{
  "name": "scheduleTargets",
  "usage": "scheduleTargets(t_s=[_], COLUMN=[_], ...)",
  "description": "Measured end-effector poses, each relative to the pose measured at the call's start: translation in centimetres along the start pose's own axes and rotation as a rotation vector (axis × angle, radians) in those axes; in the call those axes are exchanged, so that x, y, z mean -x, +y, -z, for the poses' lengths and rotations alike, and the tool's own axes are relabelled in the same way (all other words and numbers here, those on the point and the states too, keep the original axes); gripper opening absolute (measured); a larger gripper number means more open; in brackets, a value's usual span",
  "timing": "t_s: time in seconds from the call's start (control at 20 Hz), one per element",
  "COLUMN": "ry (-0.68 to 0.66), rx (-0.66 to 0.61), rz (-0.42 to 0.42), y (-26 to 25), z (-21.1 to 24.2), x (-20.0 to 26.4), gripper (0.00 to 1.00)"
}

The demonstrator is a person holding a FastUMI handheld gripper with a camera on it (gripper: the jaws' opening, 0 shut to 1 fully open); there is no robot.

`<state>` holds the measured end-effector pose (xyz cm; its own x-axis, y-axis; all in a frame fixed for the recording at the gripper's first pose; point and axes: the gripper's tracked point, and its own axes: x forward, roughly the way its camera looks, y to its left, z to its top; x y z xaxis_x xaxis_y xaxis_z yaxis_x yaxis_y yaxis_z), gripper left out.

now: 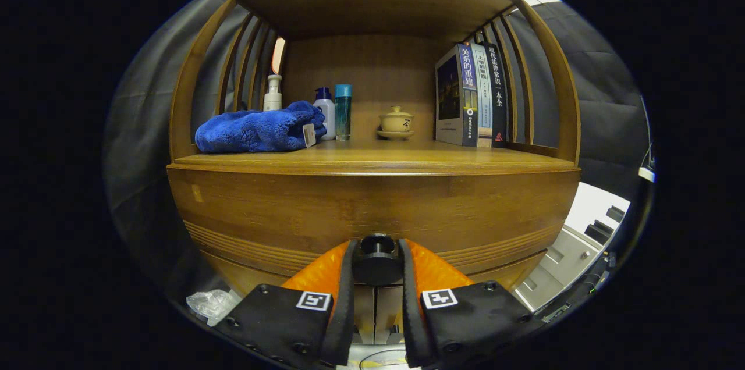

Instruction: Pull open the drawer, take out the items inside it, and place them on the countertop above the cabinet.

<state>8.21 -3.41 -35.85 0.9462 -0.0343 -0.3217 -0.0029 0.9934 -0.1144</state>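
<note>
A wooden cabinet fills the view, its drawer front [372,210] curving across just ahead of me. A round dark knob [376,244] sticks out of the drawer's lower middle. My gripper [376,253] has a finger on each side of that knob, and both fingers press against it. The drawer looks flush with the cabinet, so its inside is hidden. Above it runs the wooden countertop [372,156].
On the countertop lie a blue towel [259,128] at the left, a white pump bottle [272,93], two more bottles [334,111], a small lidded cup on a saucer [396,121] and several upright books [471,96] at the right. Crumpled plastic [210,302] lies low left.
</note>
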Motion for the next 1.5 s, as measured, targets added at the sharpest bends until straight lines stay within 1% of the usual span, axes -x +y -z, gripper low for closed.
scheduleTargets(t_s=[0.45,0.95,1.4,1.45,1.5], ry=[-0.004,-0.006,-0.001,-0.017,-0.003], rx=[0.007,-0.003,0.003,0.002,0.006], rz=[0.009,0.028,0.005,0.006,0.004], y=[0.0,-0.2,-0.1,-0.2,-0.2], z=[0.4,1.1,2.8,2.4,2.7], x=[2.8,6.2,11.2,11.3,11.3], gripper=[0.44,0.44,0.43,0.43,0.43])
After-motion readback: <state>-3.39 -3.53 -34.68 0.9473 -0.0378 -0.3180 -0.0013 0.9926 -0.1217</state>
